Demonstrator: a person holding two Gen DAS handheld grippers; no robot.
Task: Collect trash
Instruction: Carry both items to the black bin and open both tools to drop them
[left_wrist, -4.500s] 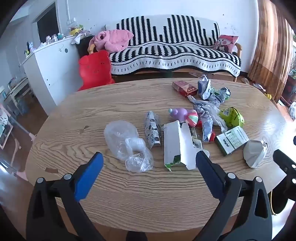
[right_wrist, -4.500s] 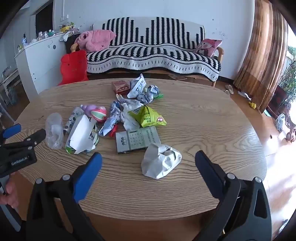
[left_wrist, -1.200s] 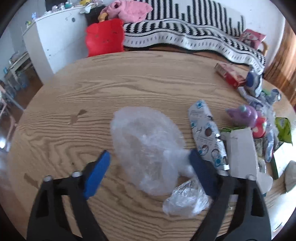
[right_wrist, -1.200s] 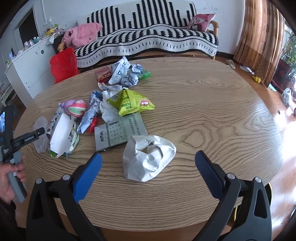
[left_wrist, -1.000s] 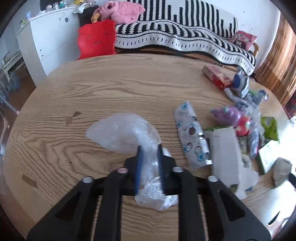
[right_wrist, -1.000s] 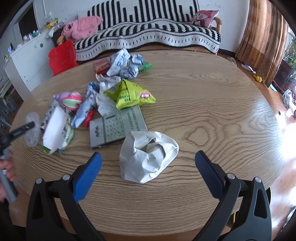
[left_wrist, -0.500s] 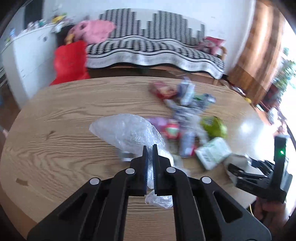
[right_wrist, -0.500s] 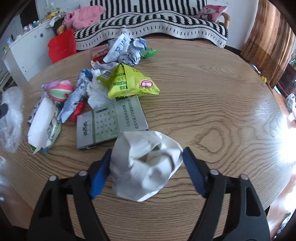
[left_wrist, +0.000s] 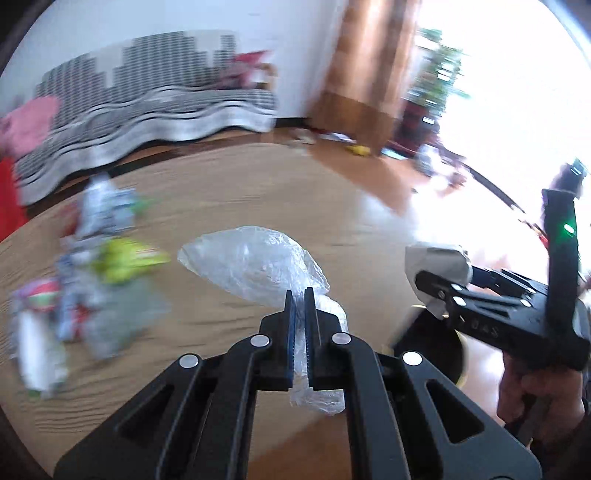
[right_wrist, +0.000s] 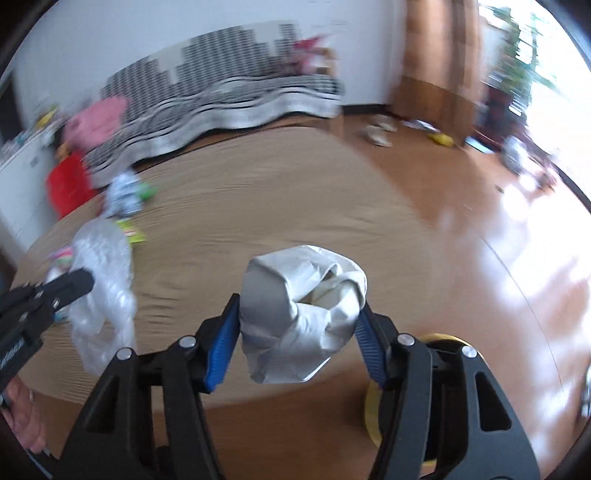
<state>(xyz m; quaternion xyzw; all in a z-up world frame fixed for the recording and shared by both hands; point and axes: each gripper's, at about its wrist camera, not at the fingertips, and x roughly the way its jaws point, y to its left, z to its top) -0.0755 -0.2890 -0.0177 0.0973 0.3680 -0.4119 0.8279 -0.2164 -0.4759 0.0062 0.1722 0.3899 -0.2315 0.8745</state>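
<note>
Trash is held in both grippers above the wooden tabletop (left_wrist: 236, 184). Clamped tight in the left gripper (left_wrist: 299, 332) is a clear plastic bag (left_wrist: 255, 266): its neck is pinched between the nearly closed blue pads, the puffed body bulges out ahead of the fingertips, and a crinkled tail hangs below them. In the right wrist view the same clear plastic bag (right_wrist: 103, 280) dangles from the left gripper (right_wrist: 79, 282), off to the left of the right gripper. The right gripper (right_wrist: 295, 332) is clenched around a crumpled white paper wad (right_wrist: 301, 310), with one blue pad pressing on each side of it; the wad fills the gap and rises beyond the fingertips. Seen from the left wrist view, the crumpled white paper wad (left_wrist: 436, 267) sits at the tip of the right gripper (left_wrist: 439, 291), off to the right of the left gripper. More litter, blurred, lies on the tabletop ahead and to the left of the left gripper, among it a yellow-green snack packet (left_wrist: 125, 258). A round yellow-rimmed object (right_wrist: 373, 402) shows below and just behind the right gripper, beyond the tabletop edge.
</note>
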